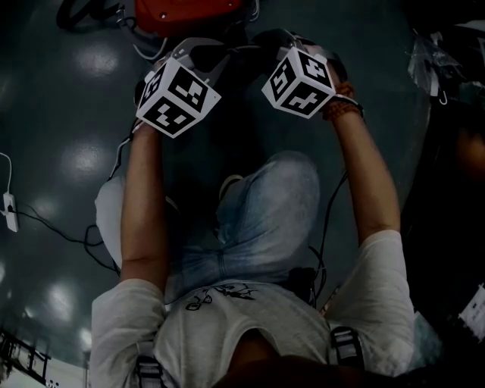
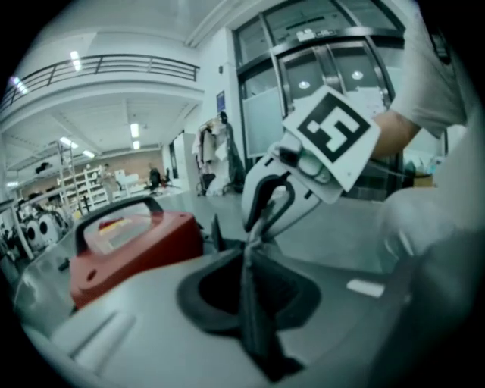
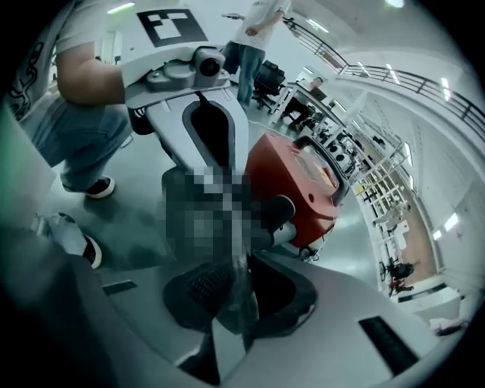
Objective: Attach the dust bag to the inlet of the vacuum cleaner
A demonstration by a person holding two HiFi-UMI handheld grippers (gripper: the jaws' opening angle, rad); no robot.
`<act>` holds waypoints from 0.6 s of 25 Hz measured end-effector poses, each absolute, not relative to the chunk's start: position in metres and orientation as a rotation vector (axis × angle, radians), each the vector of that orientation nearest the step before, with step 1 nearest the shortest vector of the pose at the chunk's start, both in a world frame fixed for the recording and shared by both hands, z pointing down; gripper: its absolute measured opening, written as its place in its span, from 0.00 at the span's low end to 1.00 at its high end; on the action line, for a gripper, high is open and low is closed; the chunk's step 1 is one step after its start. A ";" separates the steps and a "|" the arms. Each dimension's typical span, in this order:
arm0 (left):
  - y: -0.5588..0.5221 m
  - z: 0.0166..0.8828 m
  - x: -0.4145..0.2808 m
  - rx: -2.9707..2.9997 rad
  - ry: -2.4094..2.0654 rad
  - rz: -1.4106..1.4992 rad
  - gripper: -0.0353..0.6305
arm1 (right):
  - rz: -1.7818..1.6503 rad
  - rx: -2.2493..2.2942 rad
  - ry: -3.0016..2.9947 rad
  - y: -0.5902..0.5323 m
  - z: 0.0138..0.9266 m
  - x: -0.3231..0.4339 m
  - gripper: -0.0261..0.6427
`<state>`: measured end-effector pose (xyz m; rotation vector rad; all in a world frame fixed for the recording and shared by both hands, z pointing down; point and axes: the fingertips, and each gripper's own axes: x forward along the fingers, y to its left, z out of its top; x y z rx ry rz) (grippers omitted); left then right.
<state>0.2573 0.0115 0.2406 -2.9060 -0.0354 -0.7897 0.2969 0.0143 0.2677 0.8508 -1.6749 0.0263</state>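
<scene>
The dust bag (image 2: 255, 265) is a thin dark sheet stretched between my two grippers. My left gripper (image 2: 256, 314) is shut on one edge of it. My right gripper (image 3: 235, 303) is shut on the opposite edge of the bag (image 3: 231, 276). In the left gripper view the right gripper (image 2: 255, 233) faces me and pinches the bag's far end. The red vacuum cleaner (image 2: 132, 246) stands on the floor just beyond the bag. In the right gripper view the vacuum cleaner (image 3: 307, 186) shows a dark round port (image 3: 279, 212) on its side, close behind the bag. In the dark head view both marker cubes (image 1: 178, 95) (image 1: 299, 79) hover just in front of the vacuum cleaner (image 1: 186, 15).
The person crouches over the grey floor (image 1: 68, 114), knees and shoes under the arms. A white power strip with cables (image 1: 9, 212) lies on the floor at the left. Dark equipment (image 1: 455, 151) stands along the right side. Shelving and people are far off in the hall.
</scene>
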 end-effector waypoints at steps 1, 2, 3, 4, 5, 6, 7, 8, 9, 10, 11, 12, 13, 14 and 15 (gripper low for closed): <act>0.010 0.241 0.255 -2.934 -0.038 -0.781 0.10 | -0.006 0.824 -1.655 0.013 0.267 0.295 0.14; 0.009 0.241 0.253 -2.959 -0.039 -0.772 0.10 | -0.030 0.801 -1.639 0.011 0.266 0.293 0.14; 0.009 0.242 0.252 -2.977 -0.037 -0.764 0.10 | -0.040 0.786 -1.633 0.011 0.267 0.292 0.14; 0.009 0.242 0.252 -2.983 -0.031 -0.760 0.10 | -0.032 0.785 -1.640 0.011 0.267 0.292 0.14; 0.009 0.242 0.253 -2.977 -0.024 -0.762 0.10 | -0.008 0.800 -1.660 0.012 0.268 0.293 0.14; 0.009 0.241 0.255 -2.957 -0.019 -0.768 0.10 | 0.028 0.826 -1.685 0.013 0.269 0.294 0.14; 0.010 0.241 0.258 -2.928 -0.017 -0.775 0.10 | 0.069 0.855 -1.710 0.015 0.270 0.297 0.14; 0.010 0.240 0.262 -2.891 -0.017 -0.783 0.10 | 0.114 0.882 -1.730 0.016 0.271 0.300 0.14; 0.010 0.240 0.265 -2.851 -0.023 -0.791 0.10 | 0.158 0.905 -1.746 0.018 0.273 0.303 0.14; 0.010 0.239 0.268 -2.815 -0.033 -0.796 0.11 | 0.196 0.921 -1.758 0.020 0.276 0.305 0.14; 0.010 0.239 0.270 -2.795 -0.044 -0.795 0.11 | 0.219 0.929 -1.766 0.021 0.277 0.306 0.14; 0.010 0.239 0.270 -2.794 -0.055 -0.790 0.11 | 0.218 0.927 -1.767 0.020 0.277 0.306 0.14; 0.009 0.239 0.269 -2.812 -0.062 -0.780 0.11 | 0.196 0.915 -1.758 0.018 0.275 0.304 0.14; 0.007 0.240 0.266 -2.844 -0.066 -0.770 0.11 | 0.157 0.892 -1.738 0.016 0.273 0.302 0.14; 0.006 0.241 0.261 -2.882 -0.068 -0.761 0.11 | 0.111 0.861 -1.712 0.013 0.271 0.299 0.14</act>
